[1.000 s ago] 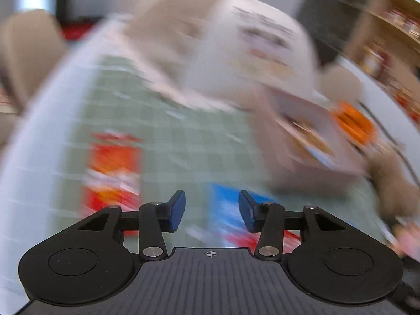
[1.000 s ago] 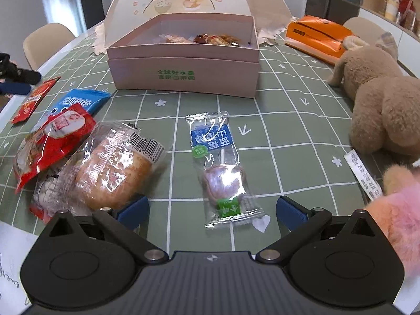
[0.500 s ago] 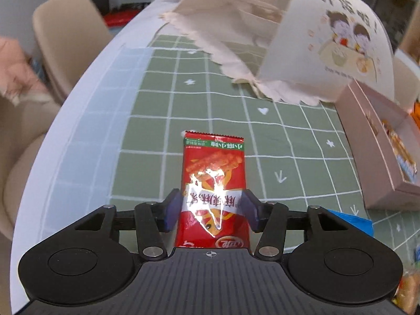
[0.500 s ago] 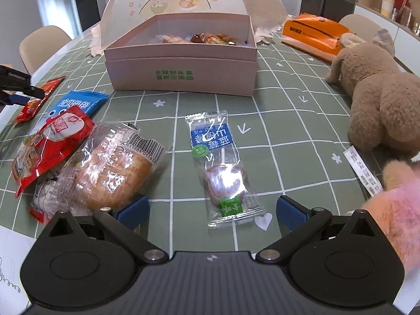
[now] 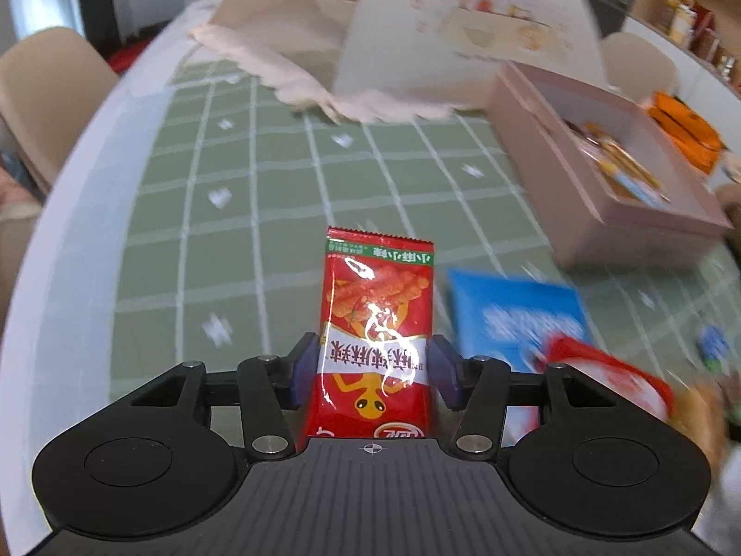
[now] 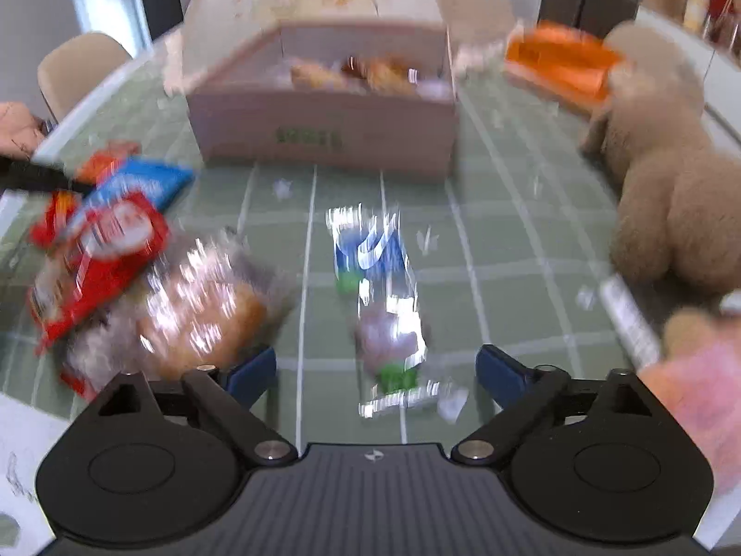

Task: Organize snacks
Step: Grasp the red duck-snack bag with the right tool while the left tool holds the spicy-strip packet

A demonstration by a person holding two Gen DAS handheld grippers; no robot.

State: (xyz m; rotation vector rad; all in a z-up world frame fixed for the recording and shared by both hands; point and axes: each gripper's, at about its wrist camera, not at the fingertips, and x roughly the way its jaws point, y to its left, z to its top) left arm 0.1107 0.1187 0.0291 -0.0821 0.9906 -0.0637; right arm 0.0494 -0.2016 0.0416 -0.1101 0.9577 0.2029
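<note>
While our left gripper (image 5: 373, 370) tilts downward, it has just been closing on the red snack packet (image 5: 376, 338), near the table edge (image 5: 69, 250). Our right gripper (image 6: 376, 368), jaws wide but closing, hangs empty over the lollipop (image 6: 386, 319) on open cloth before the pink box (image 6: 324, 125).

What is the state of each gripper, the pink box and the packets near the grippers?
left gripper: shut on the red snack packet, jaws have just been closing.
red snack packet: held by its sides, unopened.
right gripper: open, jaws have just been closing, touching nothing.
lollipop packet: lying flat, not gripped.
pink box: open, snacks inside.
</note>
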